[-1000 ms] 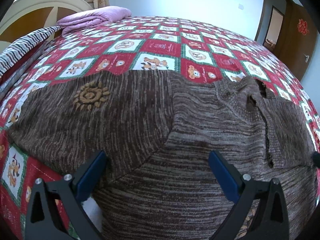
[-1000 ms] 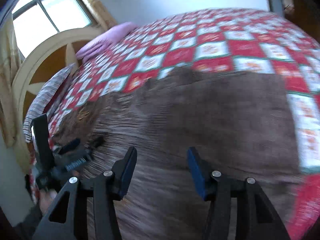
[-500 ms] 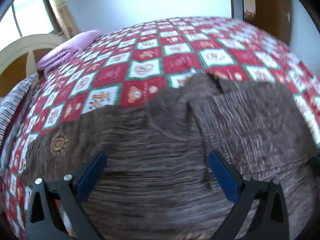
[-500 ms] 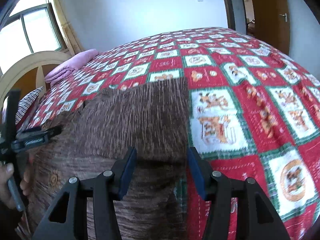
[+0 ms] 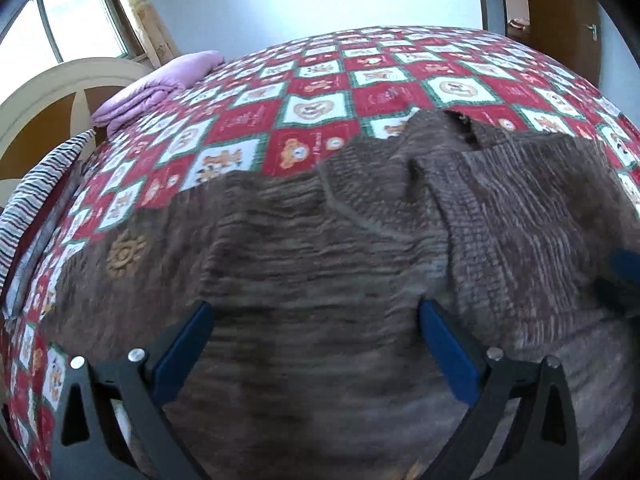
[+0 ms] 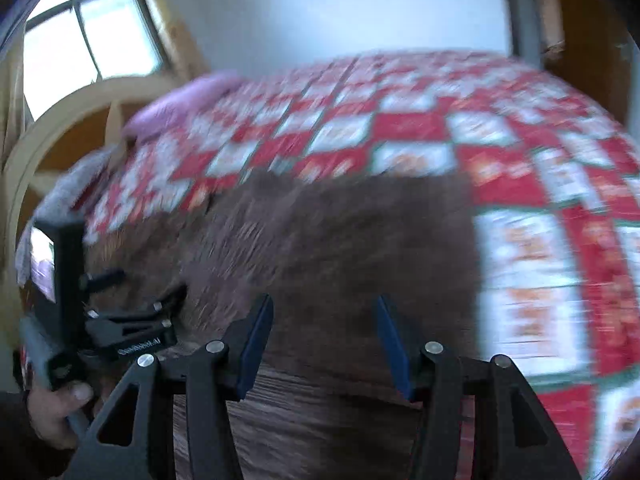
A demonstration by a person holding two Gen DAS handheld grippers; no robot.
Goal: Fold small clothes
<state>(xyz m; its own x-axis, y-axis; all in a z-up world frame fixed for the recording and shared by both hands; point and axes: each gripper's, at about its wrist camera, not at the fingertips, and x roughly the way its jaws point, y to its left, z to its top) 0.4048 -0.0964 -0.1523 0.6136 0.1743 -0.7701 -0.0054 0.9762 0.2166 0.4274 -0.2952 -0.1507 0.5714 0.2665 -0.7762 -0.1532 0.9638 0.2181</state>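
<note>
A brown knitted sweater (image 5: 320, 272) with an orange sun patch (image 5: 124, 254) lies spread on the red, white and green checked bedspread (image 5: 320, 92). Its right part is folded over the body, with the neck opening at the far edge. My left gripper (image 5: 316, 320) is open and empty just above the sweater's near part. My right gripper (image 6: 324, 320) is open and empty above the sweater's (image 6: 320, 240) right half; this view is blurred. The left gripper (image 6: 132, 320) shows at the right wrist view's left edge. A blue fingertip (image 5: 624, 264) of the right gripper shows at the left wrist view's right edge.
A folded lilac blanket (image 5: 160, 84) lies at the bed's far left. A striped cloth (image 5: 36, 184) hangs over the left edge by the arched headboard (image 5: 60, 92). A wooden door (image 5: 560, 12) stands at the far right.
Both grippers have swung: the left view has shifted so the sweater's folded right part is closer, and the right gripper has turned back left from the sweater's right edge to over the sweater.
</note>
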